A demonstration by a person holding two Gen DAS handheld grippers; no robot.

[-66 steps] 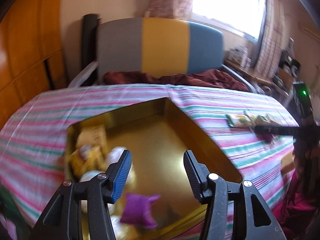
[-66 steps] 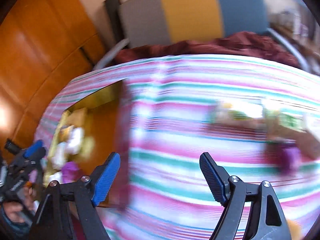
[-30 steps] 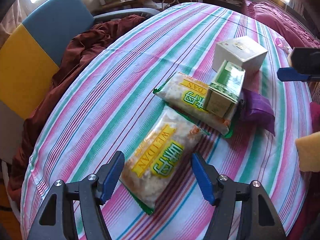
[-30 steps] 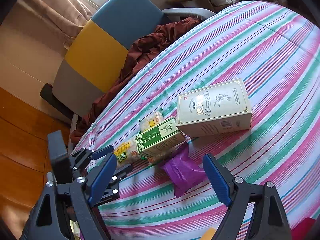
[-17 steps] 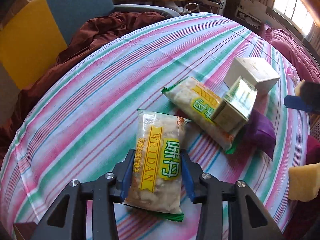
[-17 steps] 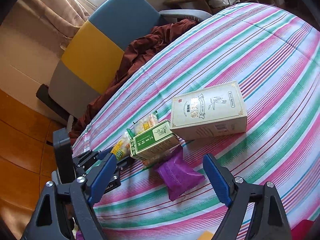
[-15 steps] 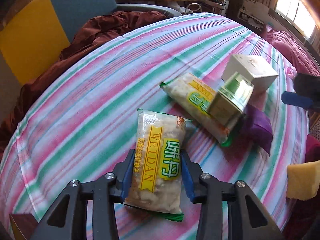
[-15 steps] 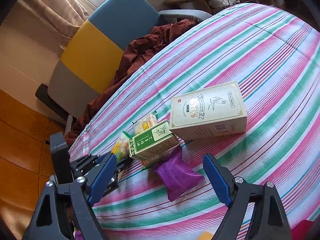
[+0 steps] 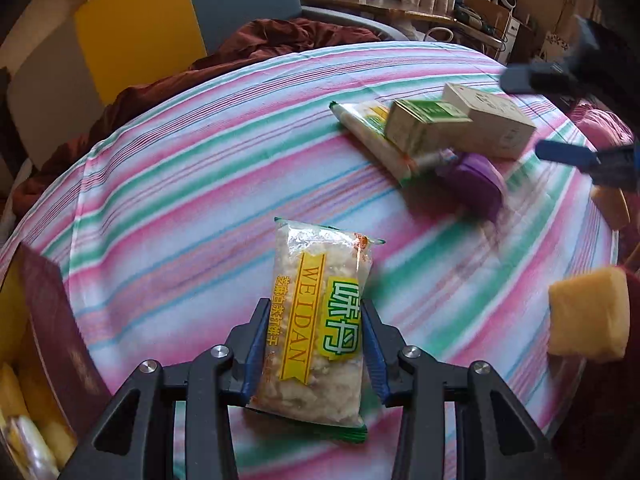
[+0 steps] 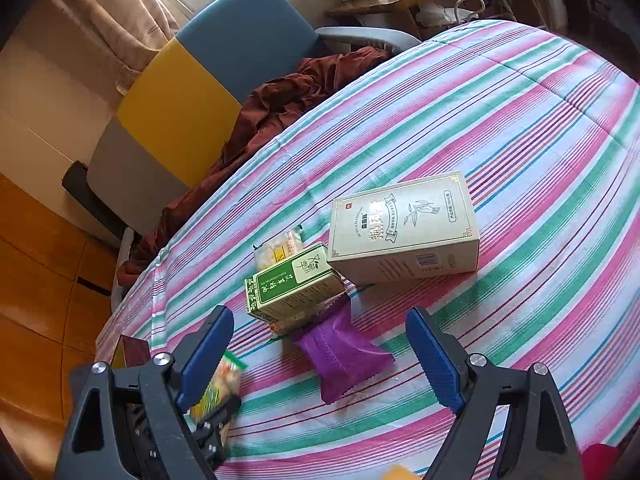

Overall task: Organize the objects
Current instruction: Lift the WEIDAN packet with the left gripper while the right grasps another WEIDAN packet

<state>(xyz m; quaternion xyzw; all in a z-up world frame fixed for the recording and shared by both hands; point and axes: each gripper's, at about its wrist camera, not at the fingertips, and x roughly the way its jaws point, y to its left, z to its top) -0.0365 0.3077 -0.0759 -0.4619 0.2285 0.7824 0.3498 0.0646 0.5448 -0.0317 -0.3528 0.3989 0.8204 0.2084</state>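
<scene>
The clear snack bag with the yellow and green label [image 9: 318, 316] sits between the blue pads of my left gripper [image 9: 313, 350], and the pads press on both long sides of it. It hangs just over the pink, green and white striped cloth [image 9: 180, 184] on the table. I think it is light and soft, with crumbly bits inside, so a hard squeeze could crush them. The plastic looks shiny and may slip — holding it across the middle, like now, seems best.

My right gripper [image 10: 320, 344] is wide open and holds nothing. It hovers above a small purple pouch [image 10: 344, 354], which lies flat on the cloth. Just behind the pouch is a green and white carton [image 10: 294, 284], and it rests partly on a second clear snack bag [image 10: 280, 246]. A bigger pale box with a plant drawing [image 10: 404, 228] touches the carton's far side. These lie close together, so picking one may bump the others.

At the left edge of my left view I see a dark red box wall [image 9: 56, 344] with yellow packets inside — I think that is where things go. Behind the table stands a grey, yellow and blue chair [image 10: 188, 96] with a dark red blanket [image 10: 288, 96] on it. Nothing blocks my way to the box.
</scene>
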